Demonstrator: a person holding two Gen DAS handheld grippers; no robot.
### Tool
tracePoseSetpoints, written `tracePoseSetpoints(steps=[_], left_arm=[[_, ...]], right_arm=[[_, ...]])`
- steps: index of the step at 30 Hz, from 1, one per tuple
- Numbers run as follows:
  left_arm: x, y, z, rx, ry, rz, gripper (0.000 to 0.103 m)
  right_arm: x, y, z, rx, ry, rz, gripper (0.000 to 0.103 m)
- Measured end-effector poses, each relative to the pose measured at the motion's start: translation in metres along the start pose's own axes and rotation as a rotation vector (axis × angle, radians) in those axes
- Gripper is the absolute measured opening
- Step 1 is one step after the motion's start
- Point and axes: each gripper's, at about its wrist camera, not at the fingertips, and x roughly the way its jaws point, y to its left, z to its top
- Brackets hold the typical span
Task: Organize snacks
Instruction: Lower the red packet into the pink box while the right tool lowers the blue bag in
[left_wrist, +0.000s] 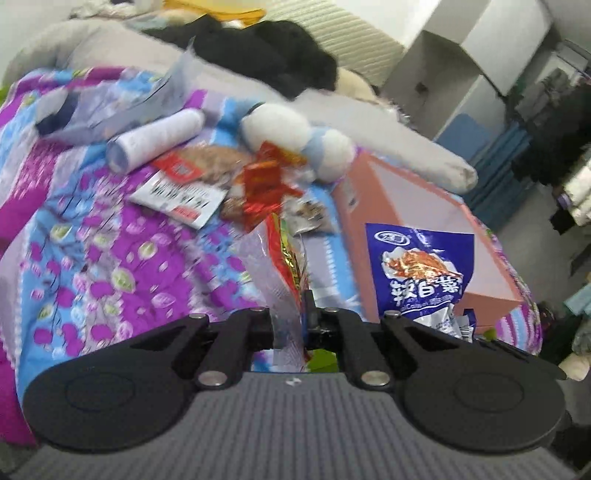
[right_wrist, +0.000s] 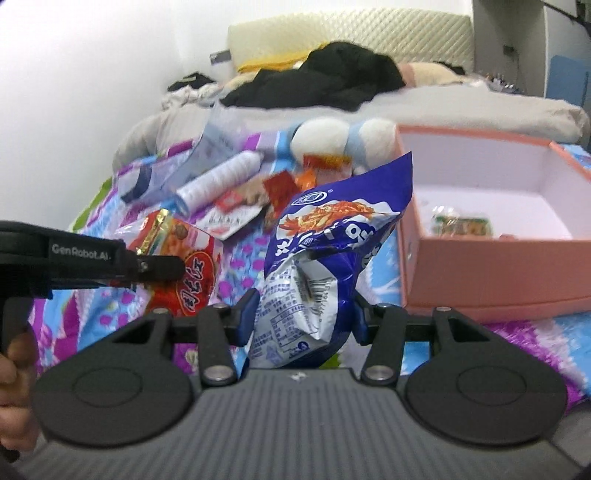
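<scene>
We are in a home bedroom: ahead of the jaws lie a purple-and-blue floral quilted bedspread (right_wrist: 243, 258), a cream padded headboard (right_wrist: 369, 37) and heaped black clothing (right_wrist: 332, 77).

The box (right_wrist: 491, 236) sits right on the bed (right_wrist: 236, 258); loose packets (right_wrist: 229, 218) left; one small packet (right_wrist: 461, 223), seemingly, inside it.

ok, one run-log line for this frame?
left gripper: shut on red snack packet | right gripper: shut on blue snack bag | pink box: open, one packet inside
</scene>
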Motion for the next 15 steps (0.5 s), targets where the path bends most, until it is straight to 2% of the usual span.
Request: tracePoseSetpoints(steps=[8,15], left_arm=[[-0.007,-0.043,0.031,0.079,-0.048,-0.074,0.008],[0.011,-0.086,0.056,0.158,-0.067,-0.122,0.008]], right_arm=[[-0.03,-0.02,0.024,0.023,-0.104,-0.062,0.053],[-0.043,-0.053,0.049,0.041,-0.186,-0.125,0.053]])
